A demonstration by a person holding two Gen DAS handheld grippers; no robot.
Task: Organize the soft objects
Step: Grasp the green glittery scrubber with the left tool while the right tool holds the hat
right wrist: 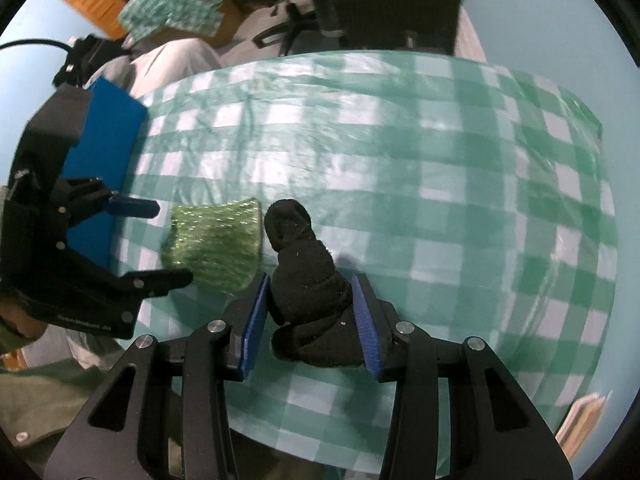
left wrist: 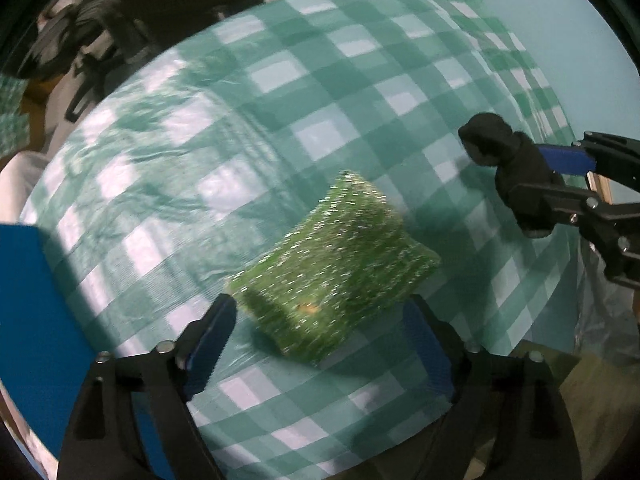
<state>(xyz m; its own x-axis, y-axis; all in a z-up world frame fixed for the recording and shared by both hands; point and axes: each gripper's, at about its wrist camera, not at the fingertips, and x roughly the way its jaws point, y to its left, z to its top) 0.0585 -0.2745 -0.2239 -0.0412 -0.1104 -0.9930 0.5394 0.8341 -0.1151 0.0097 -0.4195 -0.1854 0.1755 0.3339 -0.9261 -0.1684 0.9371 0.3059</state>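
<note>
A green glittery scrub sponge (left wrist: pixel 336 268) lies on the green-and-white checked tablecloth (left wrist: pixel 280 100). My left gripper (left wrist: pixel 320 320) is open, its blue-padded jaws standing on either side of the sponge's near end without squeezing it. My right gripper (right wrist: pixel 310 300) is shut on a rolled black sock (right wrist: pixel 308 280) and holds it just right of the sponge (right wrist: pixel 216 244). In the left wrist view the right gripper (left wrist: pixel 536 184) and sock (left wrist: pixel 496 148) sit at the right edge. In the right wrist view the left gripper (right wrist: pixel 168 240) is at the left, beside the sponge.
A blue flat box (left wrist: pixel 36 312) stands at the table's left edge and also shows in the right wrist view (right wrist: pixel 104 152). A black bag (left wrist: pixel 76 36) and chair lie beyond the far edge. The table's right edge (left wrist: pixel 560 280) drops off close by.
</note>
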